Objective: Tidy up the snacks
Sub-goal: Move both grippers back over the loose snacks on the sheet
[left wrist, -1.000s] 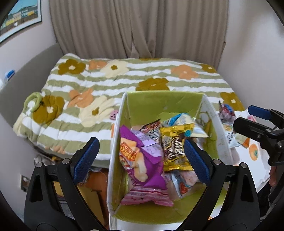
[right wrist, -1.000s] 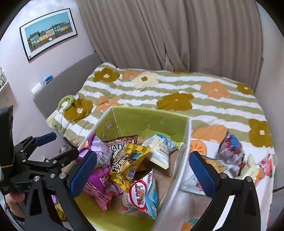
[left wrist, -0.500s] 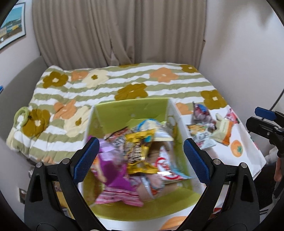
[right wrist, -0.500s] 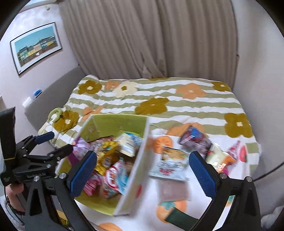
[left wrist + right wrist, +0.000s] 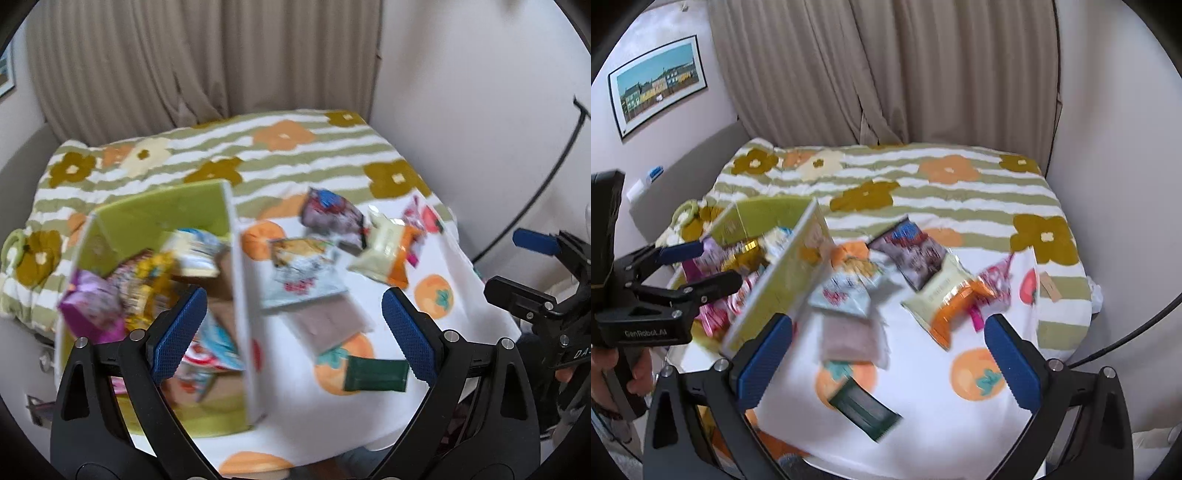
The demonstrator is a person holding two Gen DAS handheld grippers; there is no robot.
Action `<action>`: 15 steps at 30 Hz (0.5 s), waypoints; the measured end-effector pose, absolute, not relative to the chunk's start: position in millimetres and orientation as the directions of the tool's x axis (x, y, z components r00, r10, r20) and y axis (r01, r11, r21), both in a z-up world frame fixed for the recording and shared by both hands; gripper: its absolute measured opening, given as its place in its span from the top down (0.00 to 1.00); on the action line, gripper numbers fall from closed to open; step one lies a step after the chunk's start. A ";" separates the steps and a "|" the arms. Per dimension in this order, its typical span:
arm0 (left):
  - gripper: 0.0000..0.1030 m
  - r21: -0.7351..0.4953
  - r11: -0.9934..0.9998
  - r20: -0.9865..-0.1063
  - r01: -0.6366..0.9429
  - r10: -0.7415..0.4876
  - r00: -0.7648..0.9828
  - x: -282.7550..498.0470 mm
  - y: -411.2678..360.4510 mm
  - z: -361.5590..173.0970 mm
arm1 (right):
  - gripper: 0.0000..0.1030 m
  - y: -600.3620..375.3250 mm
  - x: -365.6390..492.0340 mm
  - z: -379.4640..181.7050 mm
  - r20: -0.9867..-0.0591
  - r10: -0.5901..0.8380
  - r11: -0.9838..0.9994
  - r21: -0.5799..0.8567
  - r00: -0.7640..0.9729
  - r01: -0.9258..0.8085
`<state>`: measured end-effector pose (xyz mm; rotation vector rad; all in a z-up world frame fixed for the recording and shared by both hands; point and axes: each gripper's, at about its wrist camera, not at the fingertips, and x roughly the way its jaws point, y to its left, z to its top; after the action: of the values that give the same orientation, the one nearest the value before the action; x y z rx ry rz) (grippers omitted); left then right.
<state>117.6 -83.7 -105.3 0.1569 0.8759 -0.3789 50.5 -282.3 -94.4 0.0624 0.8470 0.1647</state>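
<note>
Lying loose beside the green box (image 5: 155,218): several snack packets (image 5: 303,273).

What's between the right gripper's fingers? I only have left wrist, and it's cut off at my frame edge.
Observer: Nothing gripped. The right gripper is open above the white cloth, and the dark green packet lies flat under the gap.
Operator: Anything by the cloth's right edge?
Observer: A small tan tag lies there, apart from the packets.
Operator: How does the left gripper look from the side?
Observer: A hand holds its handle. The left gripper is open over the box and touches nothing.
</note>
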 end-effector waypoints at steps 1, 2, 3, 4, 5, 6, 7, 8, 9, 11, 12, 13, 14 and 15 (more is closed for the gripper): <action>0.07 -0.009 0.916 -0.782 0.400 -0.256 0.568 115.0 -92.6 -112.3 | 0.00 -288.8 49.5 -99.2 -0.746 0.176 0.984 0.123 0.642 -0.127; 0.07 -0.004 0.911 -0.790 0.412 -0.256 0.558 112.8 -98.9 -117.6 | 0.00 -296.0 47.8 -106.8 -0.755 0.186 0.982 0.125 0.628 -0.140; 0.07 0.002 0.903 -0.800 0.430 -0.256 0.543 110.2 -106.7 -125.4 | 0.00 -300.5 46.9 -112.1 -0.762 0.191 0.981 0.125 0.619 -0.149; 0.07 0.009 0.894 -0.809 0.449 -0.257 0.528 107.7 -113.9 -133.2 | 0.00 -305.6 45.5 -119.7 -0.771 0.198 0.979 0.125 0.606 -0.161; 0.08 0.016 0.886 -0.817 0.463 -0.256 0.518 106.4 -118.9 -139.4 | 0.00 -309.4 44.4 -126.6 -0.778 0.204 0.977 0.125 0.594 -0.173; 0.08 0.033 0.874 -0.829 0.485 -0.248 0.502 105.0 -126.4 -148.2 | 0.00 -311.6 44.1 -133.8 -0.786 0.209 0.975 0.122 0.582 -0.185; 0.07 0.050 0.862 -0.838 0.504 -0.239 0.491 104.2 -132.8 -155.4 | 0.00 -313.8 41.9 -141.2 -0.794 0.211 0.973 0.116 0.570 -0.198; 0.08 0.063 0.851 -0.845 0.521 -0.232 0.482 103.4 -137.9 -160.8 | 0.00 -315.0 40.0 -149.0 -0.801 0.213 0.971 0.110 0.559 -0.214; 0.08 0.082 0.836 -0.854 0.543 -0.222 0.471 102.9 -144.0 -168.0 | 0.00 -315.7 38.9 -155.2 -0.807 0.217 0.968 0.105 0.549 -0.228; 0.08 0.117 0.807 -0.869 0.580 -0.200 0.453 104.4 -152.9 -180.8 | 0.00 -315.7 35.2 -170.2 -0.822 0.226 0.960 0.096 0.523 -0.264; 0.08 0.137 0.790 -0.878 0.597 -0.182 0.442 105.9 -158.6 -190.0 | 0.00 -316.6 34.2 -176.3 -0.826 0.231 0.957 0.096 0.514 -0.275; 0.08 0.153 0.777 -0.888 0.610 -0.163 0.430 108.4 -163.6 -199.7 | 0.00 -317.0 32.7 -184.4 -0.831 0.245 0.951 0.106 0.499 -0.290; 0.08 0.163 0.769 -0.896 0.618 -0.146 0.419 110.7 -166.4 -207.4 | 0.00 -317.4 32.0 -190.0 -0.834 0.256 0.947 0.115 0.489 -0.299; 0.08 0.176 0.762 -0.906 0.623 -0.122 0.406 114.3 -171.1 -217.4 | 0.00 -316.6 31.3 -197.9 -0.839 0.272 0.941 0.129 0.472 -0.312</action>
<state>114.3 -171.1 -217.4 0.5453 1.0575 -0.5005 31.3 -316.6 -197.9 -0.0437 1.0181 0.3575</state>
